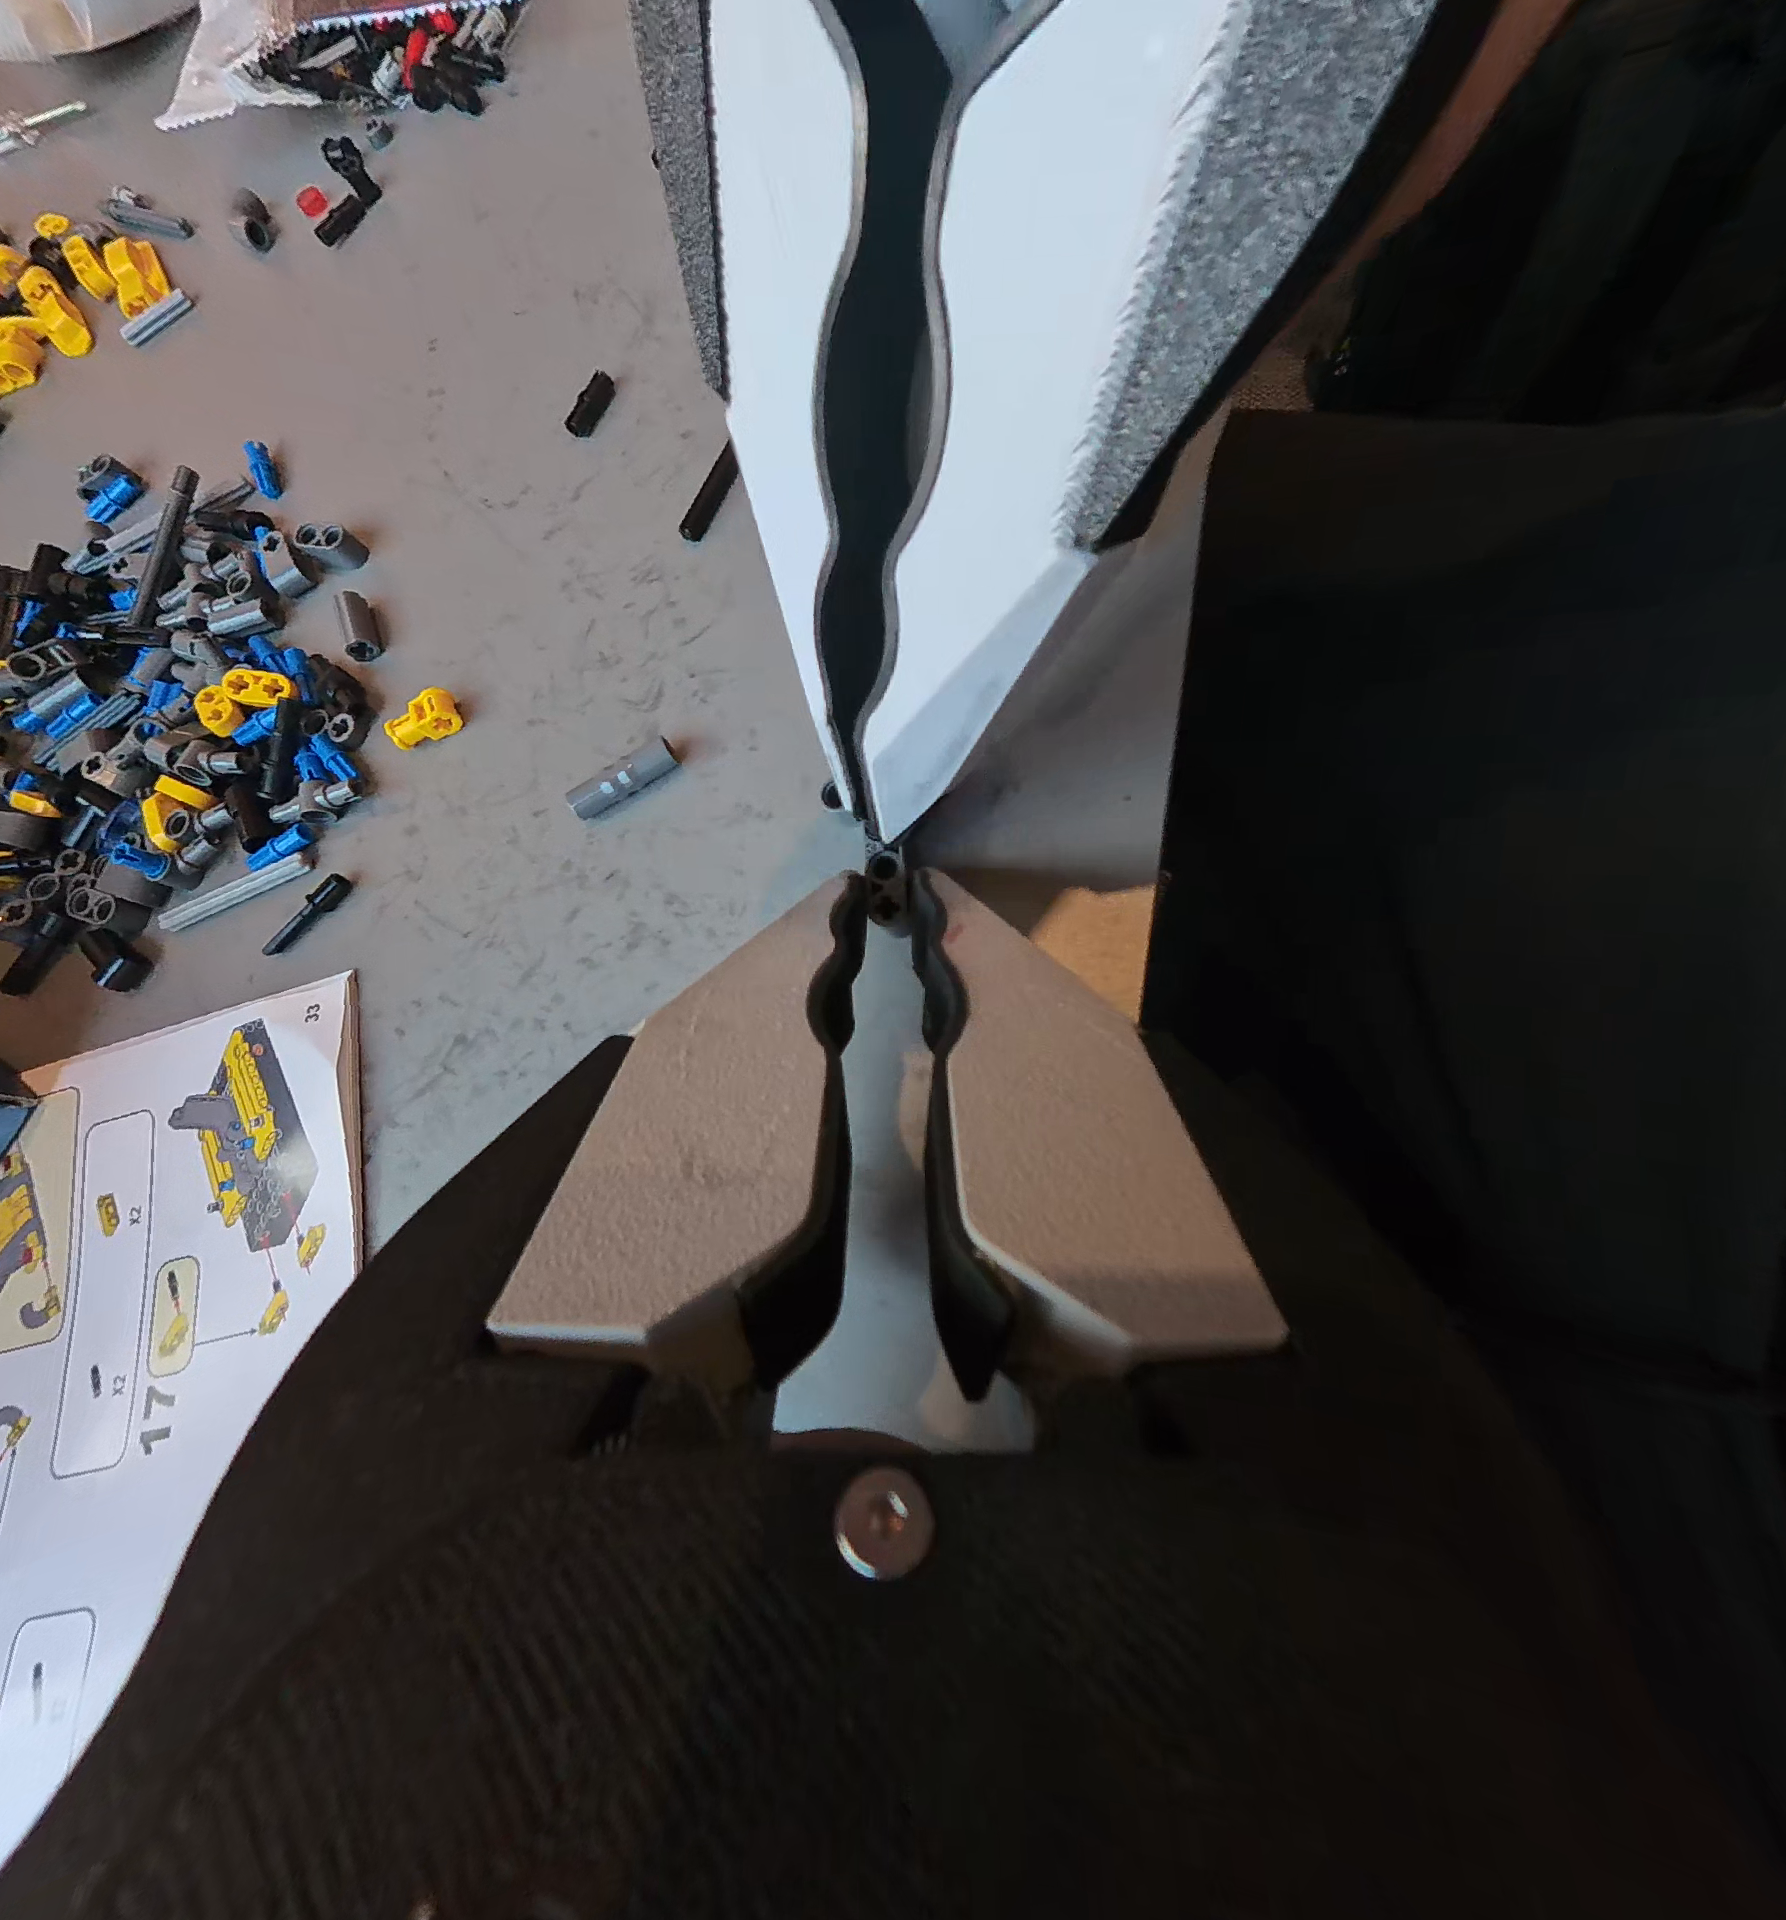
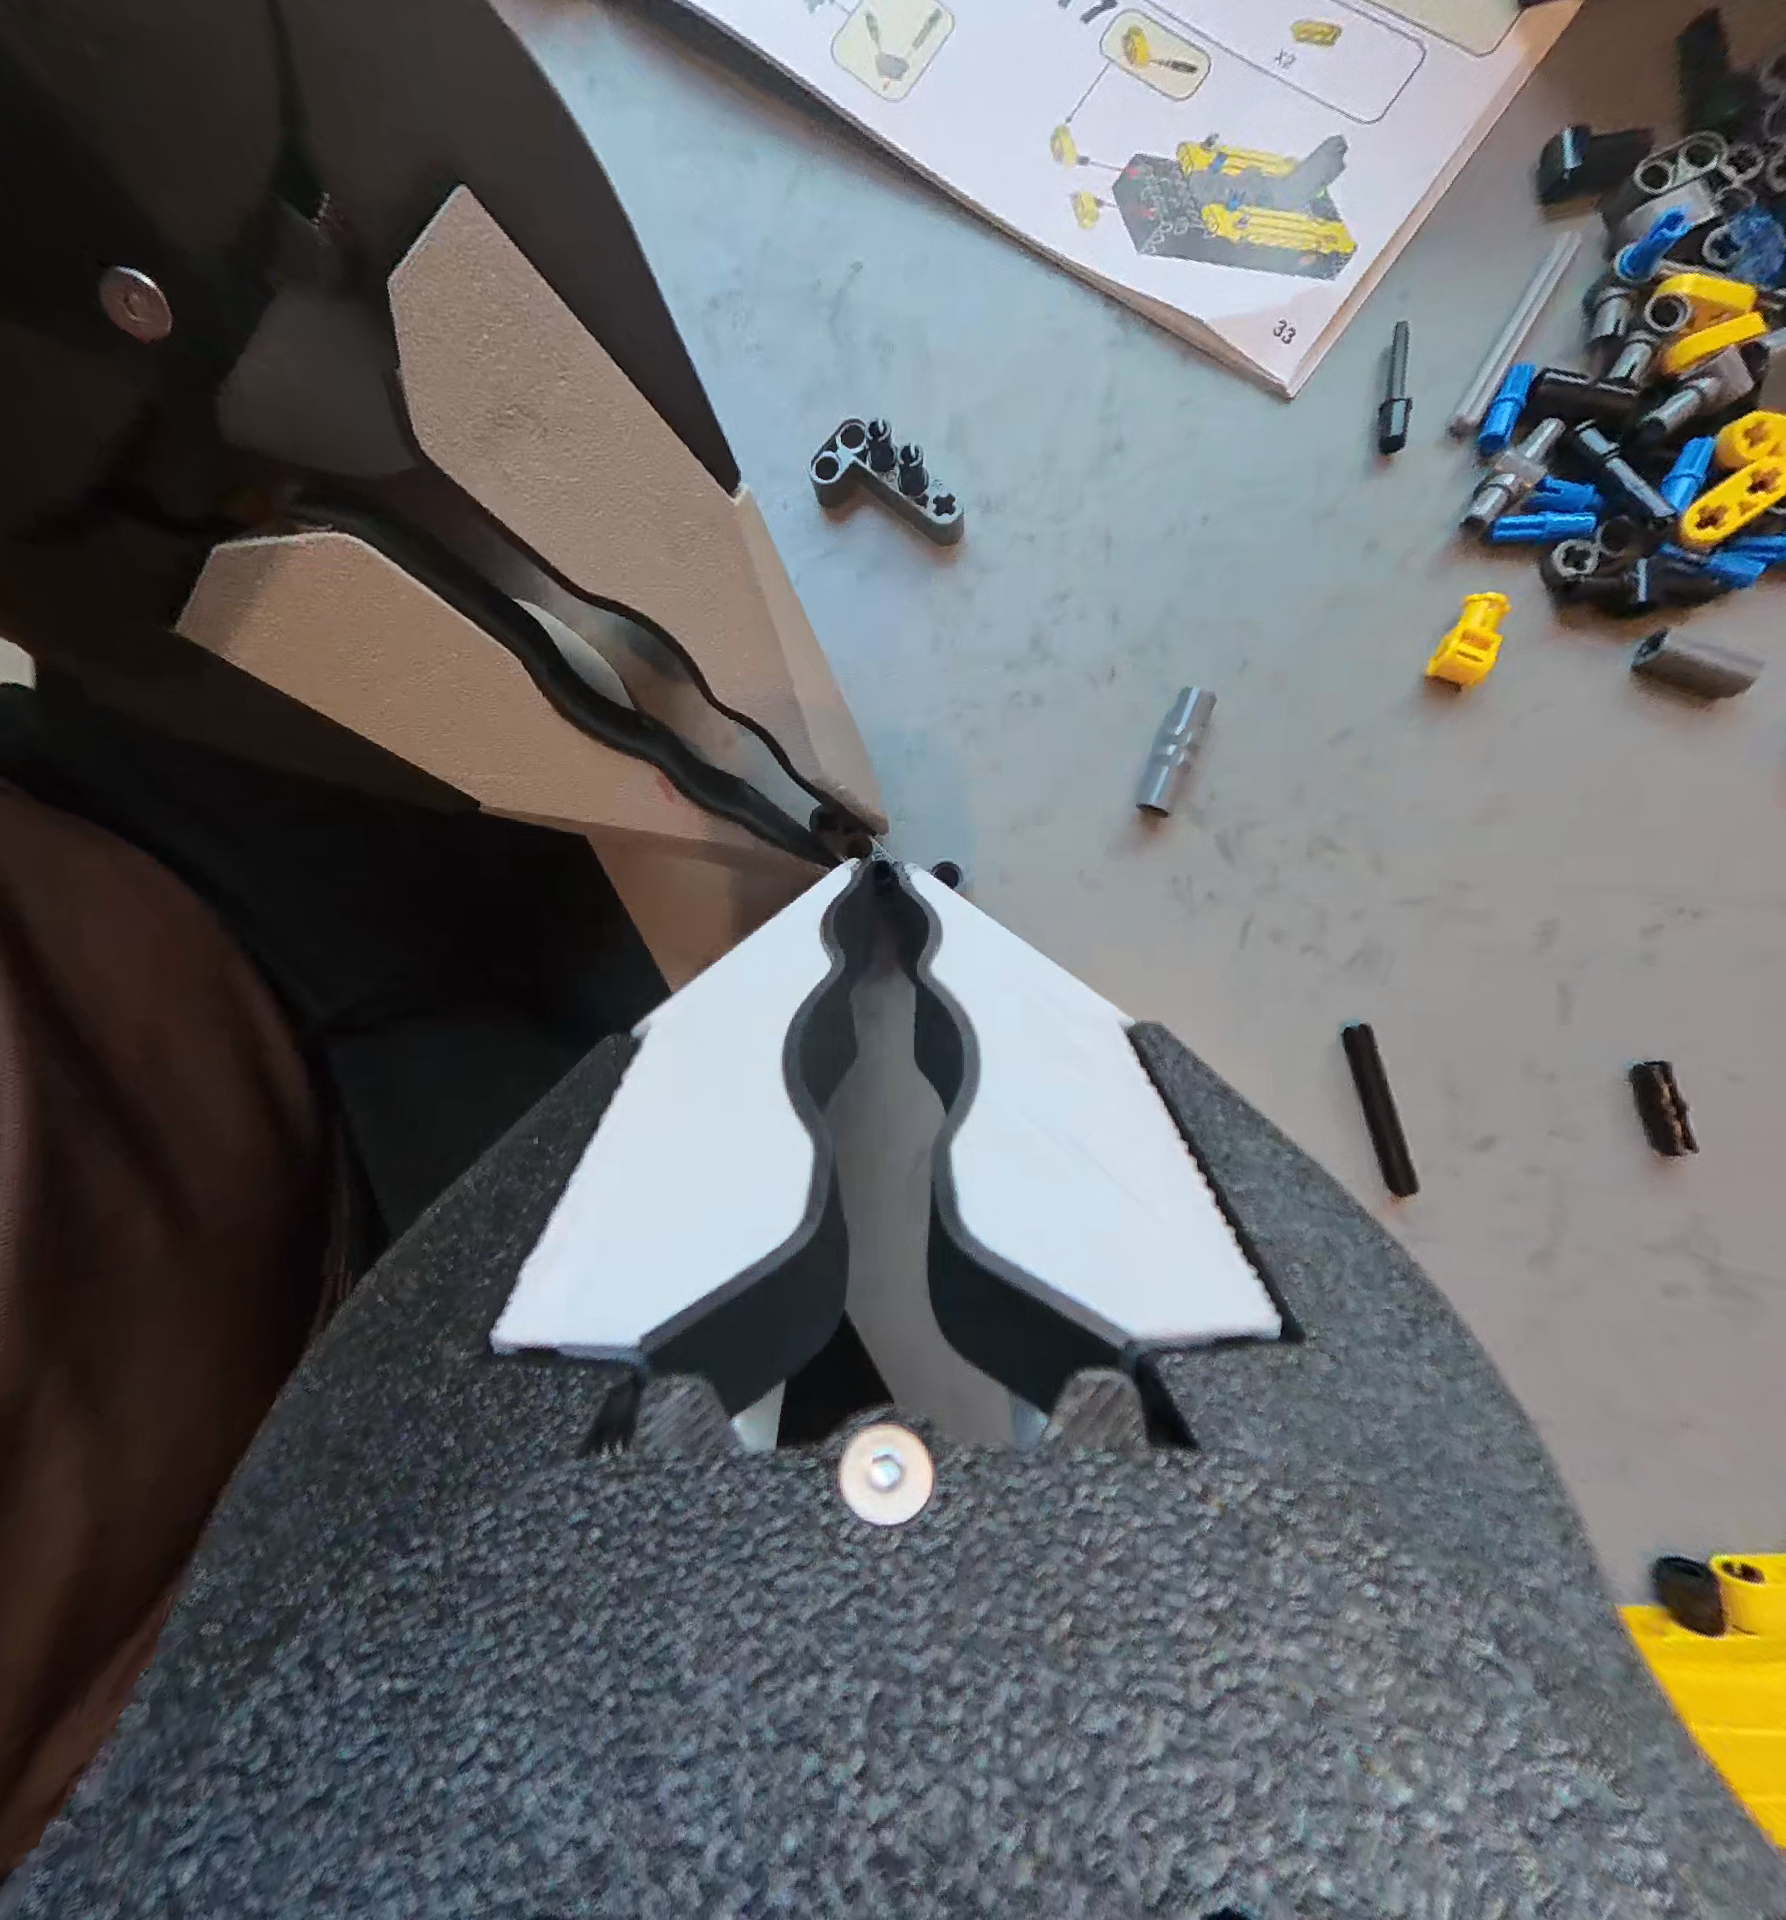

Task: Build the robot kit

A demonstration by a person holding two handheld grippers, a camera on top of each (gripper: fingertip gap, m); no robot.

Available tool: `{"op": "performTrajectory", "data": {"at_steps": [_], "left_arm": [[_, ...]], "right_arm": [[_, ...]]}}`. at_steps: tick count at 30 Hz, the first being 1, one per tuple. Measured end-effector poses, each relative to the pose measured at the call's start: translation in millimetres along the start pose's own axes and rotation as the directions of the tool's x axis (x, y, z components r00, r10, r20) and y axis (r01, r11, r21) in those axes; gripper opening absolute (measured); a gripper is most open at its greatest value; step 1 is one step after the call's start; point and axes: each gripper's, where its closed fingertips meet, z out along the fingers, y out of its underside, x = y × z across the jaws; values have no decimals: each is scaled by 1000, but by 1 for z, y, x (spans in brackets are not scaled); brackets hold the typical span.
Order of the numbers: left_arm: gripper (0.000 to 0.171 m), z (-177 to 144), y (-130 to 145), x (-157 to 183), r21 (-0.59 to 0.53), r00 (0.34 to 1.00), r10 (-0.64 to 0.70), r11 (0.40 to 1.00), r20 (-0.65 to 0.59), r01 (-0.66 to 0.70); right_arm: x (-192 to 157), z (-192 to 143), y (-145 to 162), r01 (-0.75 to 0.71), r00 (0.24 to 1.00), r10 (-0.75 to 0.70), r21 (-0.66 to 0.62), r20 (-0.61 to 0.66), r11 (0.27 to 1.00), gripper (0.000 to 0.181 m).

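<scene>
Both wrist views look steeply down, close, sharing the table (image 1: 515, 499).

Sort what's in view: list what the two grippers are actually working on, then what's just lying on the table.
In hand:
- left gripper, shut on a small black piece
- right gripper, tip to tip with it, pinching a small dark part

Lying about:
- instruction booklet
- grey angled beam with pins
- grey tube
- yellow connector
- mixed parts pile

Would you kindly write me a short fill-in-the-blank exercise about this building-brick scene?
1. The left hand-held gripper pinches a small ____ piece.
2. The right hand-held gripper has ____ finger plates.
3. The lone connector beside the pile is ____.
4. The open booklet lies on the grey ____.

Missing words: black; white; yellow; table
</scene>
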Motion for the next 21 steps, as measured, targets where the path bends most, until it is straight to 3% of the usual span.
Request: {"op": "performTrajectory", "data": {"at_steps": [5,9,13,17,21], "left_arm": [[5,0,0,-1,-1,1000,-14,1000,0,14],[5,0,0,-1,0,1000,-12,1000,2,12],[5,0,0,-1,1,1000,-18,1000,-4,18],[5,0,0,-1,1,1000,-22,1000,-8,22],[5,0,1,-1,0,1000,-25,1000,-8,25]], "right_arm": [[-1,1,-3,-239,961,228,57,155,969,4],[2,-8,-6,-98,993,90,111,79,989,0],[3,-27,-24,-60,998,51,213,47,975,0],[0,-10,-10,40,999,-38,119,-15,992,0],[2,-9,-13,64,997,-59,119,-47,991,0]]}}
